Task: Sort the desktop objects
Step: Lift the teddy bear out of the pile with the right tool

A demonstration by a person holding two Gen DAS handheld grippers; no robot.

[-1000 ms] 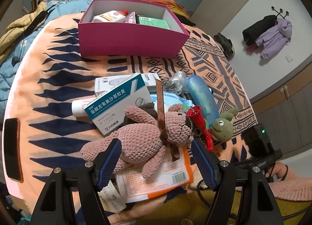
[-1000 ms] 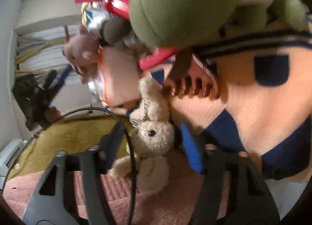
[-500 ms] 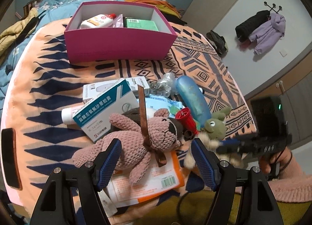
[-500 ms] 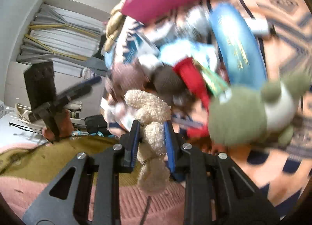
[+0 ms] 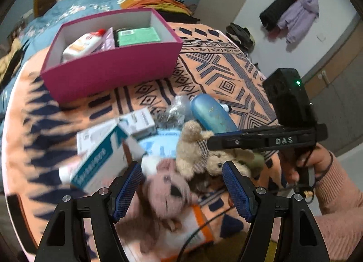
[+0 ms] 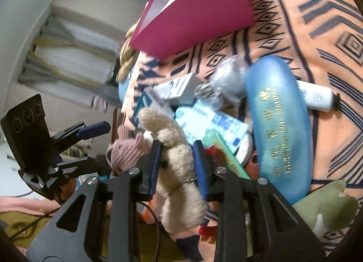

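Observation:
My right gripper (image 6: 178, 164) is shut on a beige plush toy (image 6: 179, 162) and holds it above the pile; from the left wrist view the same beige plush toy (image 5: 195, 148) hangs from the right gripper (image 5: 212, 142). A pink knitted bear (image 5: 168, 189) lies between the fingers of my left gripper (image 5: 181, 190), which is open. In the right wrist view the pink bear (image 6: 127, 150) sits by the left gripper (image 6: 104, 144). The magenta box (image 5: 113, 69) stands at the back with a white bottle (image 5: 81, 45) and a green packet (image 5: 138, 36) inside.
The pile on the patterned orange cloth (image 5: 226, 75) holds a blue oval case (image 6: 279, 125), a white tube (image 6: 317, 96), a teal-and-white medicine carton (image 5: 99, 164), a crumpled clear bag (image 6: 226, 75) and a green frog plush (image 6: 324, 209). A bed (image 5: 90, 5) lies behind.
My right gripper has closed on the beige plush toy and carried it up over the pile. The left gripper has dropped closer over the pink bear, still open.

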